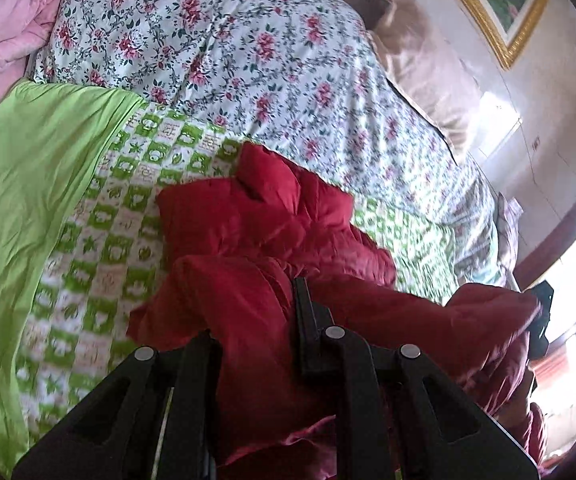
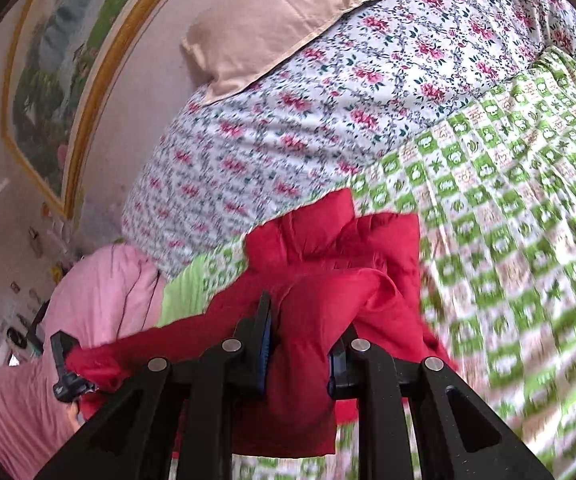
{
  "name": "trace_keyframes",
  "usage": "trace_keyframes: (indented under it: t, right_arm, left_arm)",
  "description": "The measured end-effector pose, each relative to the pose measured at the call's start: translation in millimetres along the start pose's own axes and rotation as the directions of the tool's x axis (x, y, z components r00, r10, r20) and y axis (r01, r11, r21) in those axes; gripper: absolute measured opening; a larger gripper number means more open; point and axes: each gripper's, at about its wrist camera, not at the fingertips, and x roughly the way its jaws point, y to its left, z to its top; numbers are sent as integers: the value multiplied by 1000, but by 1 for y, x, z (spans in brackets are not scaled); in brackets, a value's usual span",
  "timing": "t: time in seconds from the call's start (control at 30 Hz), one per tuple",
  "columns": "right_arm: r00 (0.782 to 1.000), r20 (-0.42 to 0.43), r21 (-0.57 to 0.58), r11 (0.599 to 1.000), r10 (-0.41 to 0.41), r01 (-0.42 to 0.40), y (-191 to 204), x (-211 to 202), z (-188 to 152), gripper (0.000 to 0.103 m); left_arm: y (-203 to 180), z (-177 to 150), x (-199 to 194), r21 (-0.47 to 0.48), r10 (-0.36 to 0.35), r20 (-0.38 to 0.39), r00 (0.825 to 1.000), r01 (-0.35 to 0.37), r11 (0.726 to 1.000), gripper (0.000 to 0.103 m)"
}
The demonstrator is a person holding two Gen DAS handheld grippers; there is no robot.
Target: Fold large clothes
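Observation:
A red padded jacket (image 1: 271, 216) lies bunched on the green-and-white checked bedspread (image 1: 99, 220). My left gripper (image 1: 255, 320) is shut on a thick fold of the red jacket; one finger (image 1: 308, 320) shows, the other is buried in cloth. My right gripper (image 2: 300, 344) is shut on another fold of the red jacket (image 2: 328, 264), held just above the bedspread (image 2: 508, 208). The right gripper also shows at the right edge of the left wrist view (image 1: 540, 320); the left gripper shows at the lower left of the right wrist view (image 2: 63, 368).
A floral quilt (image 1: 227, 40) is heaped behind the jacket, with a beige pillow (image 2: 288, 12) on it. Pink bedding (image 1: 3, 36) lies at the far left. A plain green sheet (image 1: 19, 184) edges the bed. A gold-framed picture (image 2: 59, 80) hangs on the wall.

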Motion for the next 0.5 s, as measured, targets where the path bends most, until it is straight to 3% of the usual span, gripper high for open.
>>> trace_keyframes:
  t: [0.23, 0.5]
  right_arm:
    - [999, 8, 49, 997, -52, 52, -18, 51, 33, 19]
    - [993, -4, 197, 973, -118, 116, -69, 113, 56, 20]
  left_arm:
    - [14, 36, 46, -49, 19, -22, 1000, -20, 999, 13]
    - [40, 69, 110, -85, 48, -72, 996, -54, 995, 14]
